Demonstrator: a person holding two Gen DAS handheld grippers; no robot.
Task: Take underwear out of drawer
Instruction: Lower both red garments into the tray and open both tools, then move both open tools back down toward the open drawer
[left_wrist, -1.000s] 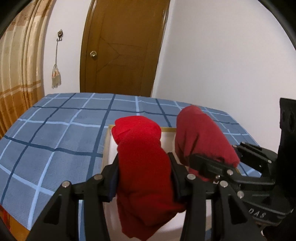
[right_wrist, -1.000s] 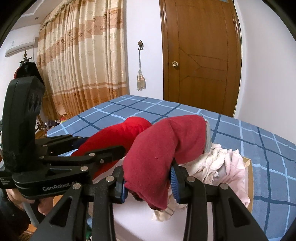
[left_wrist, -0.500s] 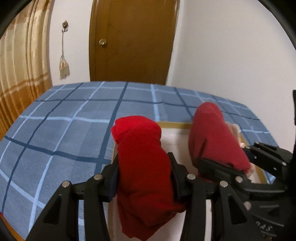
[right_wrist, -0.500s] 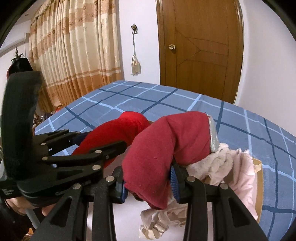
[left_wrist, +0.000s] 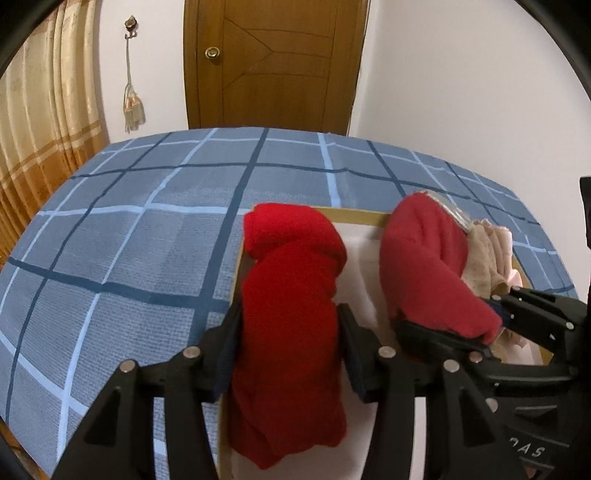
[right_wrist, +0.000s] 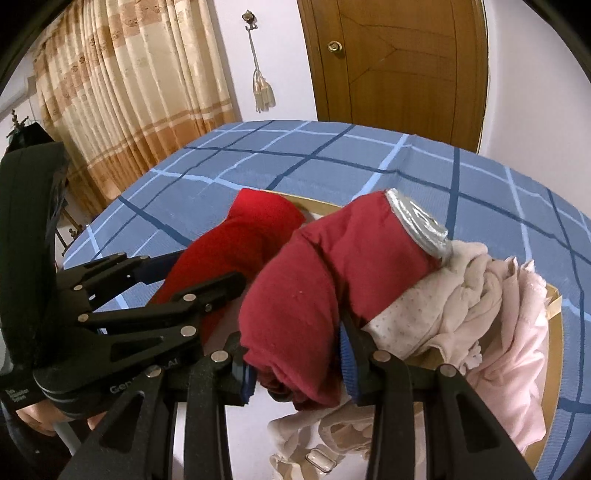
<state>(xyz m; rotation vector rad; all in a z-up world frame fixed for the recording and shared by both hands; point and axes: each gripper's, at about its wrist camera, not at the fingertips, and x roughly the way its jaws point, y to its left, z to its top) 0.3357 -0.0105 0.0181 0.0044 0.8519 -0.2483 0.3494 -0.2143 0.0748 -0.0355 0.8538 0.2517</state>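
A wooden drawer (left_wrist: 354, 213) with a white floor lies on a blue checked bed sheet (left_wrist: 129, 258). My left gripper (left_wrist: 290, 325) holds a bright red underwear (left_wrist: 291, 288) over the drawer's left edge; its jaws are opening, with the cloth still filling the gap between the pads. To the right, my right gripper (right_wrist: 293, 343) is shut on a dark red underwear (right_wrist: 332, 266) with a silver waistband, held above the drawer. The right wrist view also shows the left gripper (right_wrist: 173, 273) and the bright red underwear (right_wrist: 251, 232); the left wrist view shows the dark red underwear (left_wrist: 424, 266).
A heap of pale pink and cream clothes (right_wrist: 480, 295) fills the drawer's right side, with a strap buckle (right_wrist: 319, 458) near the front. Behind the bed stand a brown door (left_wrist: 273, 62) and a white wall. Beige curtains (right_wrist: 129, 92) hang at the left.
Both grippers have tipped downward and sunk closer to the drawer, each still carrying its red garment. More of the bed and the pale heap now shows.
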